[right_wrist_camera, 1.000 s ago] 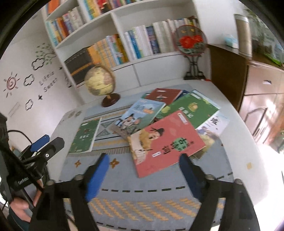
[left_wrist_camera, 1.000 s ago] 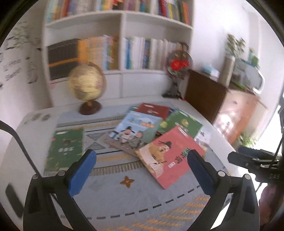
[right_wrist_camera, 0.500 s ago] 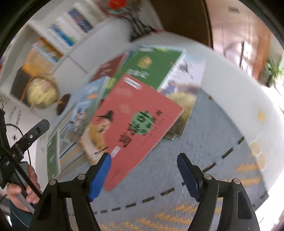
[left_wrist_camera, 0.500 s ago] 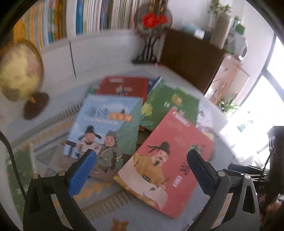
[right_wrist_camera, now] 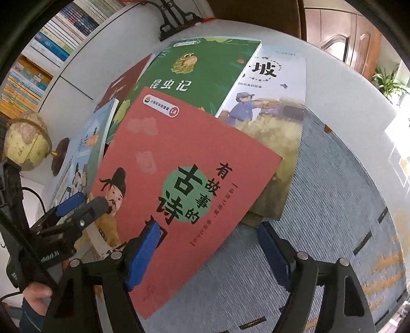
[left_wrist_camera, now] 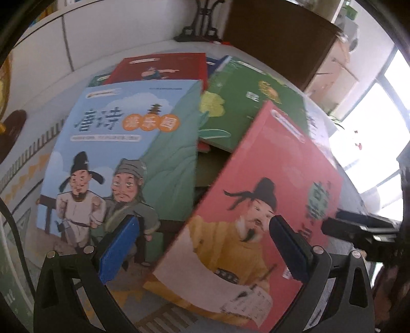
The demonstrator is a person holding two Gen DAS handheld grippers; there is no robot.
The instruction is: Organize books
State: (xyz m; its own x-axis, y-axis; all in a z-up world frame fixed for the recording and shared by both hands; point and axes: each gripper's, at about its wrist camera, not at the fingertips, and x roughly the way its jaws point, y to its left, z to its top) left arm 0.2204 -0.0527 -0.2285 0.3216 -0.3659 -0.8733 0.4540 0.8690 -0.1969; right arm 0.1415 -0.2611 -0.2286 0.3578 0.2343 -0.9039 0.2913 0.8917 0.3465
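Note:
A pile of picture books lies on a grey patterned mat (right_wrist_camera: 333,205). A pink book (left_wrist_camera: 256,192) (right_wrist_camera: 179,179) is on top. Beside and under it are a light blue book (left_wrist_camera: 123,143) (right_wrist_camera: 82,153), a green book (left_wrist_camera: 243,102) (right_wrist_camera: 200,74), a dark red book (left_wrist_camera: 164,69) and a white book (right_wrist_camera: 271,102). My left gripper (left_wrist_camera: 202,243) hangs open above the pink book's near left corner. My right gripper (right_wrist_camera: 208,251) is over the pink book's near right edge. Its jaws are opening and the pads do not press on the book.
A globe (right_wrist_camera: 25,141) stands at the left and a bookshelf (right_wrist_camera: 38,64) fills the back wall. A black ornament stand (right_wrist_camera: 176,18) and a brown cabinet (left_wrist_camera: 276,38) are behind the pile. A hand (right_wrist_camera: 36,292) holds the left gripper.
Both grippers have come down and tipped toward the pile. The books now fill both views, and most of the shelves have slid out of sight. No book has moved.

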